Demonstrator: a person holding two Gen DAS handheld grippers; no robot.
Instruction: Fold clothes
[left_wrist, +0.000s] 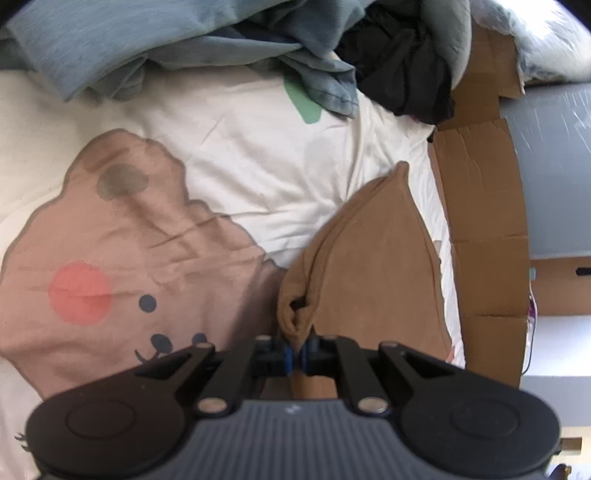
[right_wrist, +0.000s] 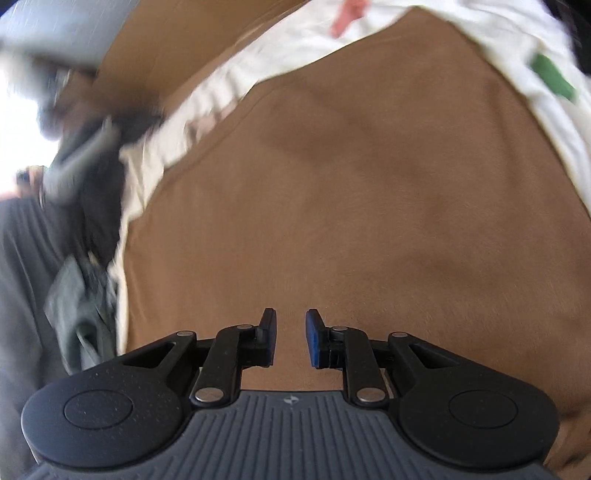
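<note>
A brown garment (left_wrist: 373, 258) lies on the white printed bedsheet (left_wrist: 266, 147). My left gripper (left_wrist: 297, 356) is shut on a bunched edge of the brown garment and lifts it into a peak. In the right wrist view the same brown garment (right_wrist: 351, 184) fills most of the frame, lying flat. My right gripper (right_wrist: 290, 341) is open and empty, its jaws a little apart just above the brown cloth. The view is blurred.
A heap of blue-grey clothes (left_wrist: 184, 48) and a black garment (left_wrist: 402, 70) sit at the far side of the bed. A cardboard box (left_wrist: 484, 221) stands along the right edge. Dark and grey clothes (right_wrist: 85, 221) hang at the left in the right wrist view.
</note>
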